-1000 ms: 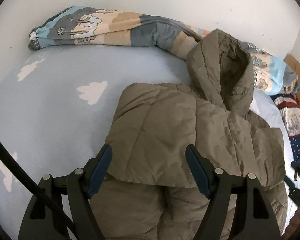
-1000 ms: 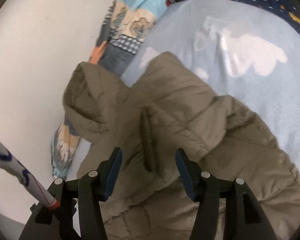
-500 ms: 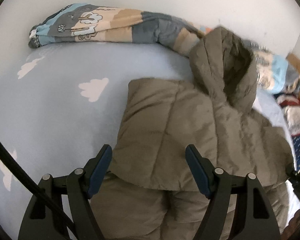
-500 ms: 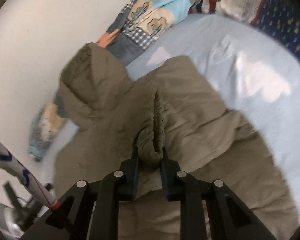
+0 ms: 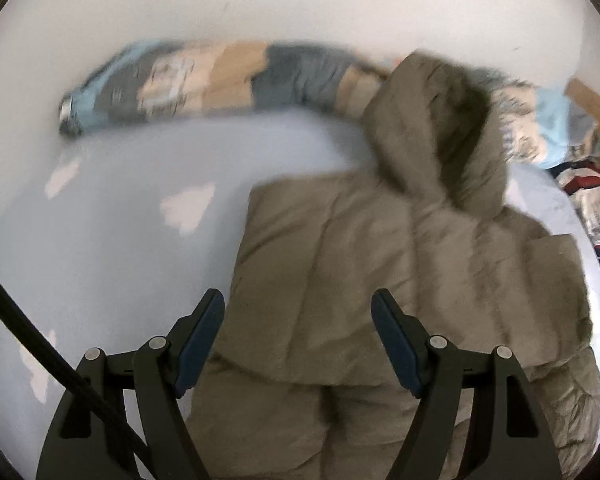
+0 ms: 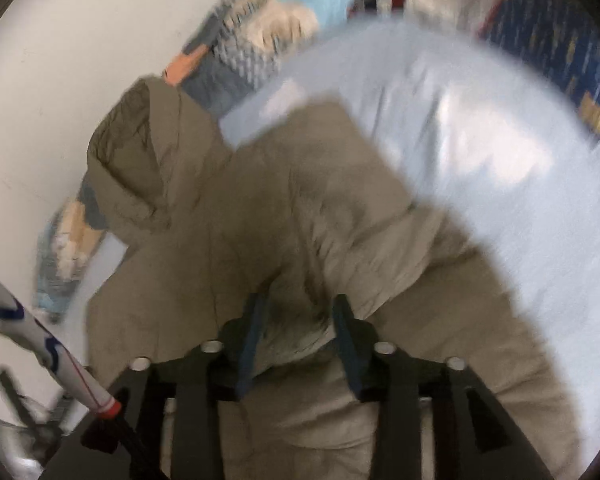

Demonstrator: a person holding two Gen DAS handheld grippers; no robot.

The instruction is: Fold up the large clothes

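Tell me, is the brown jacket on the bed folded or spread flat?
Partly folded. The jacket has one side lying doubled over its body, and the hood stands up unfolded against the wall.

We see left gripper (image 5: pixel 298 338): matte black frame, two angular arms, dark blue pads (image 5: pixel 198 336) on inner faces. Four round silver screws (image 5: pixel 159 343) across top of linkage. Black cable (image 5: pixel 40 340) runs diag. across frame's left side.

Right gripper (image 6: pixel 298 334): same black build w/ blue pads (image 6: pixel 249 340), silver screws (image 6: pixel 384 347) in a row, image blurry. White tube (image 6: pixel 40 344) w/ blue markings + thin red line, red collar at base, black cable below it.
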